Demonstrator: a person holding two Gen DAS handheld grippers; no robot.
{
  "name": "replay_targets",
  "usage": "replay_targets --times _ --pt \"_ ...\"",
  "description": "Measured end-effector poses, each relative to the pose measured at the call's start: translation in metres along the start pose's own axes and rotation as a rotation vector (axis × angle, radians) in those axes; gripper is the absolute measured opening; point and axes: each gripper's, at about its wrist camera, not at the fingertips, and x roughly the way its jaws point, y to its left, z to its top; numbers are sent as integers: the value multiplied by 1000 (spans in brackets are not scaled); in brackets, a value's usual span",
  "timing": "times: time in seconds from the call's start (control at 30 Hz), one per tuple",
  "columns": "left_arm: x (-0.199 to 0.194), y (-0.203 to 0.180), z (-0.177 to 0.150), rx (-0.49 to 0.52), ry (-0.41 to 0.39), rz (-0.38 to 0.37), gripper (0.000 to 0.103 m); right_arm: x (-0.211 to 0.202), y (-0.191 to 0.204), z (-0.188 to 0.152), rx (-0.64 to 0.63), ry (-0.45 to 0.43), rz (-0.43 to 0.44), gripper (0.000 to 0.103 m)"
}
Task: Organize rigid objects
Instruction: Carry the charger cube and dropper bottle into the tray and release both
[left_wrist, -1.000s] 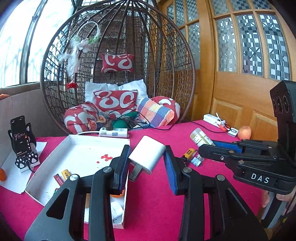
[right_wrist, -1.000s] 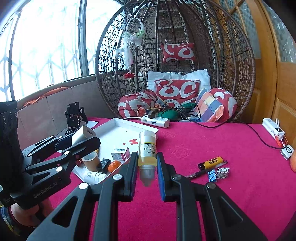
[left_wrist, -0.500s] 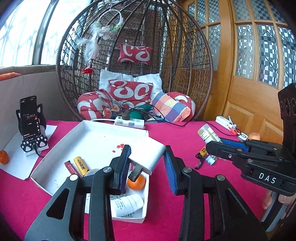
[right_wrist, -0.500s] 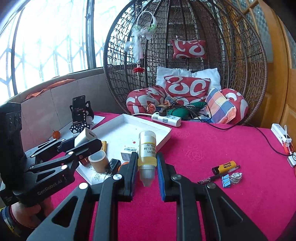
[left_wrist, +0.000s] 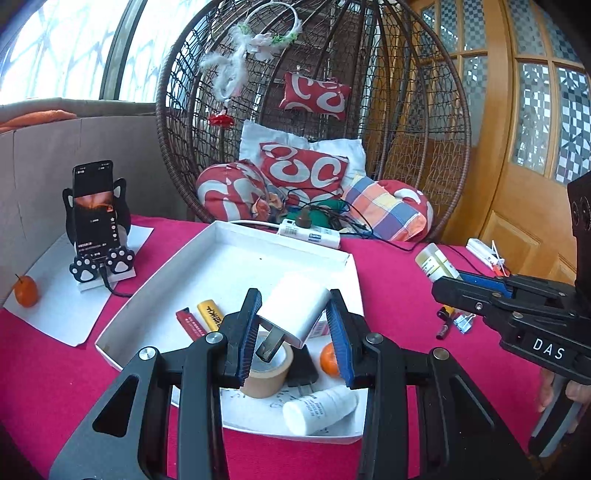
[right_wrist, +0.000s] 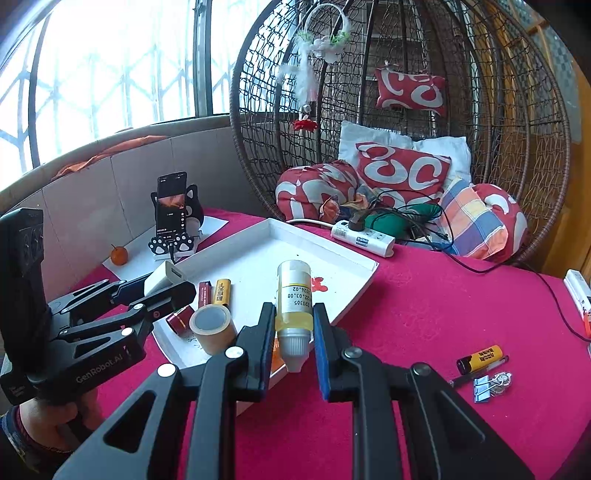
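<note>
Since a second ago, the left gripper (left_wrist: 293, 332) has carried the white charger (left_wrist: 293, 313) from over the red cloth to above the near half of the white tray (left_wrist: 229, 236), and the right gripper (right_wrist: 294, 334) has drifted toward the tray's right edge. Both tools are clenched: the left one grasps the charger with its prongs tilted down toward the tape roll (left_wrist: 266, 371); the right one grasps the yellow bottle (right_wrist: 294, 306) with its cap pointing down, over the tray's near right rim.

Inside the tray, below the charger, lie the tape roll, a small orange (left_wrist: 330, 360), a white tube (left_wrist: 319, 410) at the near edge, and a yellow lighter (left_wrist: 209, 314) beside a red one (left_wrist: 190, 324).

On the cloth to the right of the tray rest another yellow lighter (right_wrist: 479, 359), a pen (right_wrist: 476, 373) and a binder clip (right_wrist: 482, 387). Left of the tray stands a phone (left_wrist: 93, 206) on a paw-shaped stand, with an orange (left_wrist: 26, 291) near it. Behind the tray lies a power strip (left_wrist: 308, 233).
</note>
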Motion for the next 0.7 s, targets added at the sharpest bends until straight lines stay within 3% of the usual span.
replay_targets --times 0.27,0.4,0.7 --pt "22 58 16 -141 68 9 36 34 3 3 27 82 37 19" --pt "49 79 23 -233 145 -9 36 52 10 2 20 112 38 19" --pt "81 64 23 -196 209 14 36 99 31 -11 34 184 62 19"
